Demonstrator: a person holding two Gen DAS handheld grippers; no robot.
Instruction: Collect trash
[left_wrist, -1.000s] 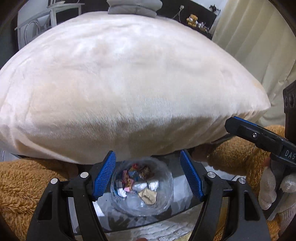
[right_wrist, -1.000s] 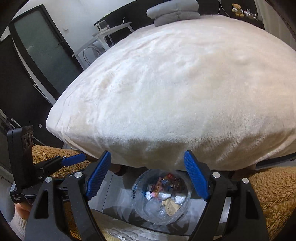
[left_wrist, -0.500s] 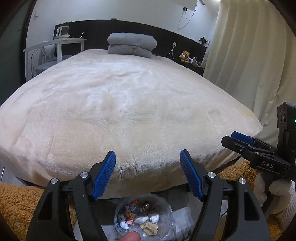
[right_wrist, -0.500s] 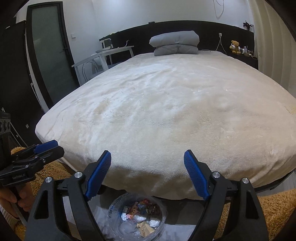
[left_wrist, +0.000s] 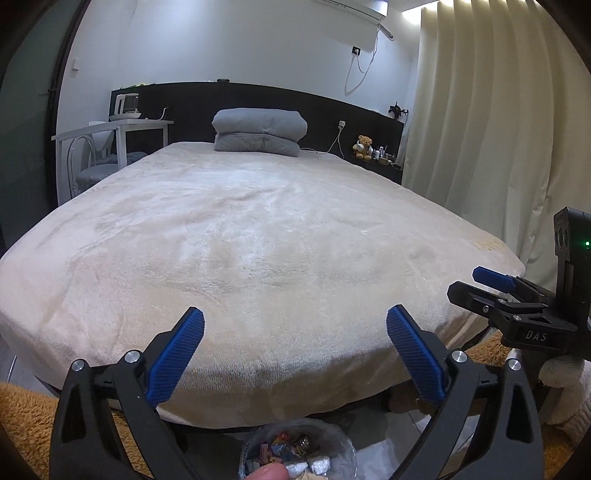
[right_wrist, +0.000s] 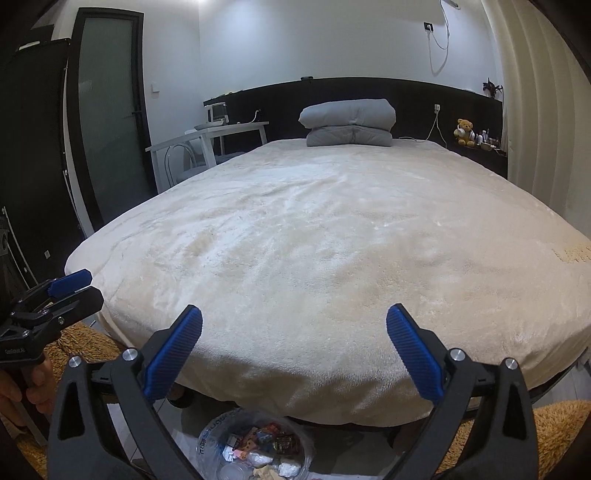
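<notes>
Both my left gripper (left_wrist: 295, 332) and right gripper (right_wrist: 294, 330) gape wide, empty, over the bed (left_wrist: 258, 251); only the right view shows the door (right_wrist: 107, 122) at upper left.

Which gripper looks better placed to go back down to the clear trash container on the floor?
Hard to separate. Both the left gripper and the right gripper are open and empty, with the clear trash container low and central. The right view shows more of it, so marginally right.
</notes>
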